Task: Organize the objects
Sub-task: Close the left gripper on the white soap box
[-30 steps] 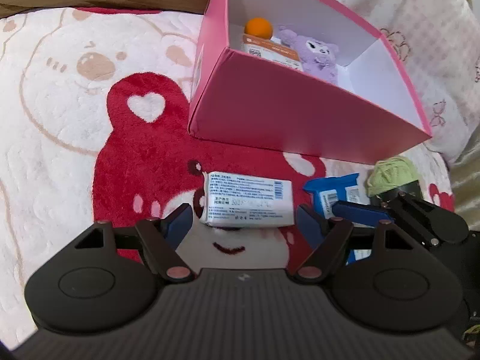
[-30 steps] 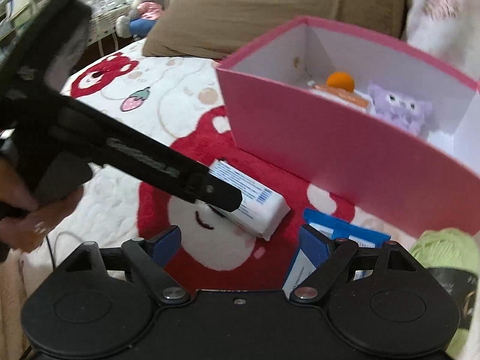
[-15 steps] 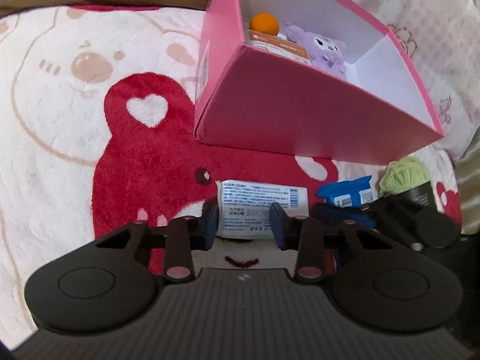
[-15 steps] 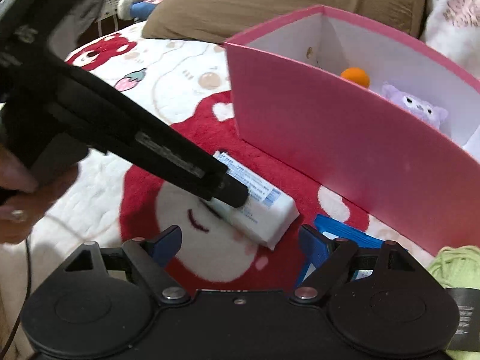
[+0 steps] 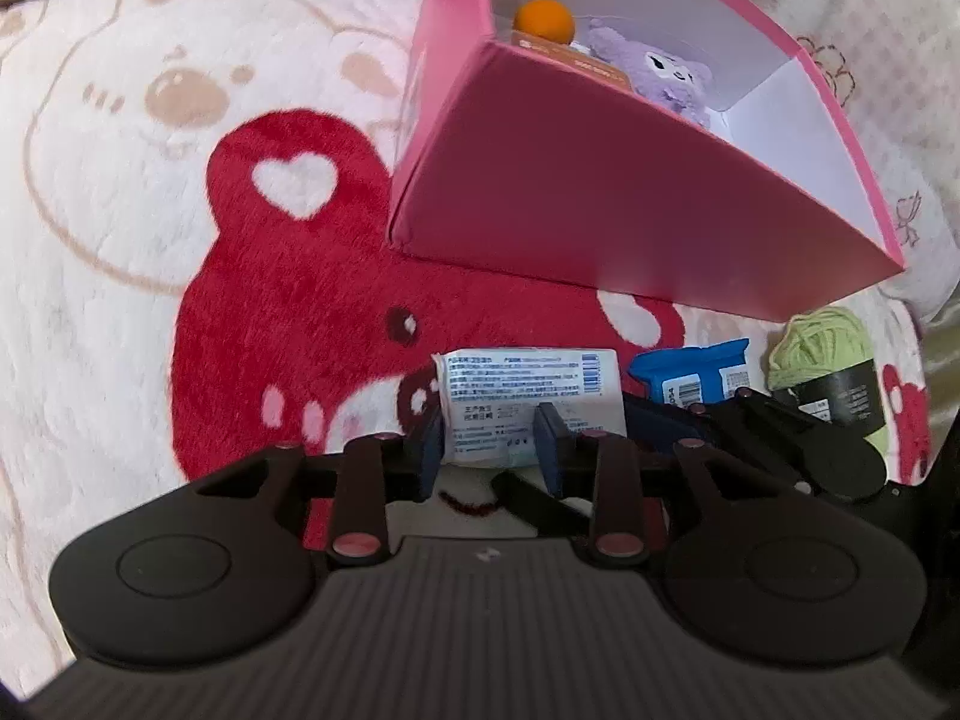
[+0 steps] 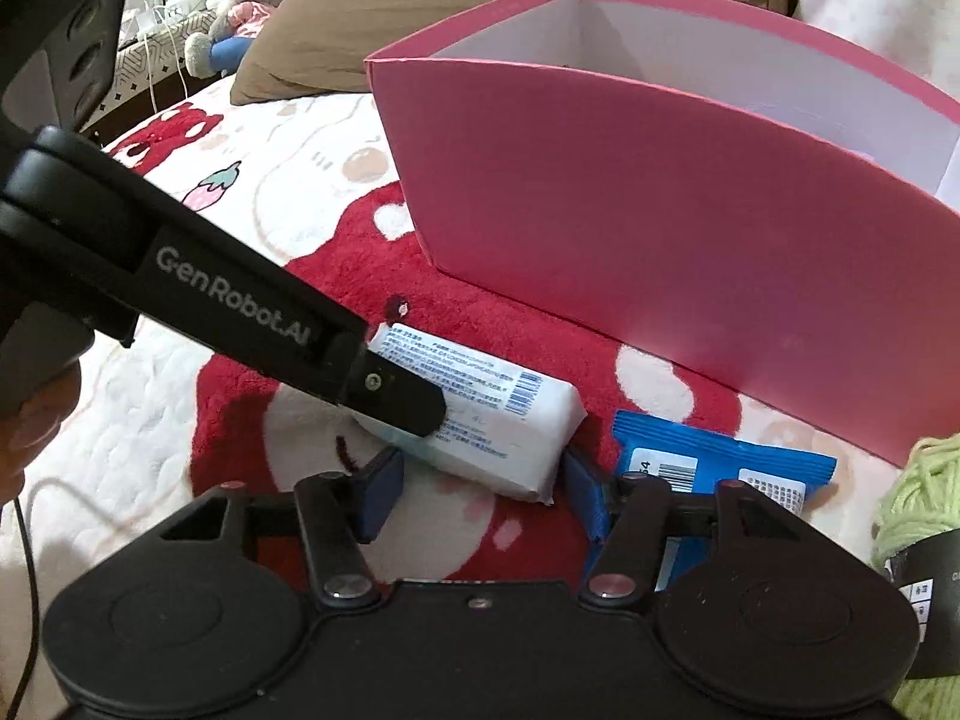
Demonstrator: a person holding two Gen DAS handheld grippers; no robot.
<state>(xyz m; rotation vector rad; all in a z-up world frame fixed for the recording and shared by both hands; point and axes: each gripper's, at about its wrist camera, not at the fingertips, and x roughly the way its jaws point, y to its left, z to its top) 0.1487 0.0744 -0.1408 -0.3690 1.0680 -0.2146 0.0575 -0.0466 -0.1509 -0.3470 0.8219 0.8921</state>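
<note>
A: Left gripper (image 5: 489,441)?
B: Jaws pinching the white tissue pack (image 5: 528,399) on its near end, blue pads pressed on both sides. They have just been closing on it. The pack lies on the plush blanket (image 5: 120,276), on the red bear print, just in front of the pink box (image 5: 600,198).

A: Right gripper (image 6: 480,489)?
B: Jaws spread, and they have just been closing. One corner of the same white pack sits between them (pads not pressed on it, as far as the right wrist view shows). The right-hand pad lies against the blue snack packet (image 6: 720,468).

A: Where's that packet?
B: Flat on the blanket, just right of the tissue pack, near the box's front wall. Green yarn ball (image 5: 822,354) with a black label lies further right, beside the packet.

A: Inside the box?
B: An orange ball (image 5: 543,21), a purple plush toy (image 5: 660,75), and a flat orange-and-white carton under them (print too small to read). All at the far end.

A: Anything else?
B: A person's hand (image 6: 30,420) at the left edge holds the left gripper's handle. Brown pillow (image 6: 480,6) behind the box.
</note>
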